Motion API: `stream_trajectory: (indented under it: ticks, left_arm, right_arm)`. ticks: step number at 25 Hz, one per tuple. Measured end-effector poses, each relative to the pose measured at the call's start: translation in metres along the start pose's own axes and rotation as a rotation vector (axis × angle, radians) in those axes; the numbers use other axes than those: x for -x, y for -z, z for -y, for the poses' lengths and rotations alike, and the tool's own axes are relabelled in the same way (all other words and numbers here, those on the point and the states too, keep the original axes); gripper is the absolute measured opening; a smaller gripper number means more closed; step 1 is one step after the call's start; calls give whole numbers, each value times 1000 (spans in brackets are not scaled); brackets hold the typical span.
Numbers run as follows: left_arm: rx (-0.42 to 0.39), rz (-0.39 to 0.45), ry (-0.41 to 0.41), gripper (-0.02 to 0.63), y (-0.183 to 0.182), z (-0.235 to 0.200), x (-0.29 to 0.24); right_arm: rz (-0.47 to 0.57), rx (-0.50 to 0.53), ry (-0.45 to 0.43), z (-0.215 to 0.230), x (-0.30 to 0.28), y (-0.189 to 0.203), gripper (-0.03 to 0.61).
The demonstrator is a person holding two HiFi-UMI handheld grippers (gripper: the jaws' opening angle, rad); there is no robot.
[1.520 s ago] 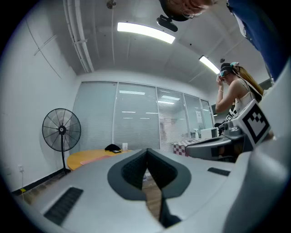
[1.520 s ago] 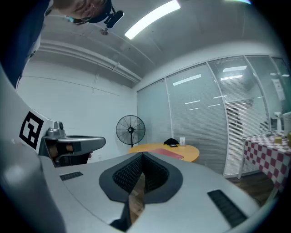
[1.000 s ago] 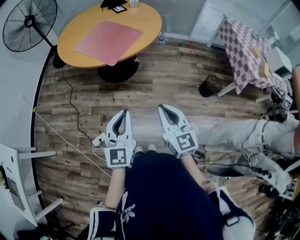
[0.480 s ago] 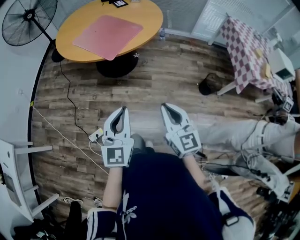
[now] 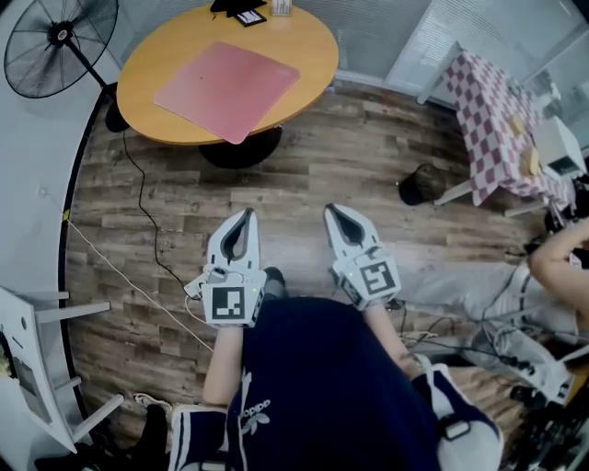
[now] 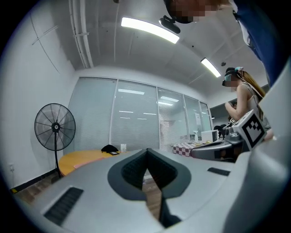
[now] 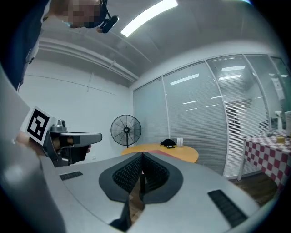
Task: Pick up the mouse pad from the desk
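Compared with half a second ago, the round wooden bench (image 5: 313, 55) sits slightly lower and further right in the head view, and a seated person (image 5: 552, 262) at the right edge now has a forearm raised. The pink mouse pad (image 5: 227, 90) lies flat on the bench, its near corner reaching the near rim, well apart from both claws. The left claw (image 5: 247, 214) and right claw (image 5: 329, 211) are held side by side over the wooden floor (image 5: 331, 166), pointing towards the bench. Each claw's own view shows its tips pressed together with nothing between them: left claw (image 6: 146, 152), right claw (image 7: 142, 157). Open floor lies between the claws and the bench, crossed on the left by a thin cable (image 5: 138, 198). A standing fan (image 5: 60, 37) is just left of the bench. A small dark bin-like object (image 5: 421, 184) and a table with a checked cloth (image 5: 502, 129) stand to the right. Small dark items (image 5: 237, 9) at the bench's far edge are cut off by the frame and hard to identify. The holder's dark shirt (image 5: 322, 386) hides the floor below the claws.
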State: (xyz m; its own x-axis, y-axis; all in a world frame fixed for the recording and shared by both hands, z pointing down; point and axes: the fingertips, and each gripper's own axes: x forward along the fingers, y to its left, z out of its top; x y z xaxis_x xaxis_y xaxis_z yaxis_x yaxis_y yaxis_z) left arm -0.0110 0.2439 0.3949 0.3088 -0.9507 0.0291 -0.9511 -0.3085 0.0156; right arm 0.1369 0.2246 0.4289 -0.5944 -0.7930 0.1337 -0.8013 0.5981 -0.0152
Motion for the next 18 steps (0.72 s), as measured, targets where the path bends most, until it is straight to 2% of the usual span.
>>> stream_trajectory:
  ticks: [4, 9, 18]
  left_arm:
    - [8, 19, 13, 3, -14, -40, -25]
    - [-34, -41, -14, 3, 1, -71, -49]
    - [25, -84, -48, 3, 19, -102, -66]
  right_arm:
    - [23, -2, 22, 6, -41, -16, 5]
    - [48, -27, 77, 16, -65, -23, 5]
    - [88, -31, 152, 38, -83, -34, 5]
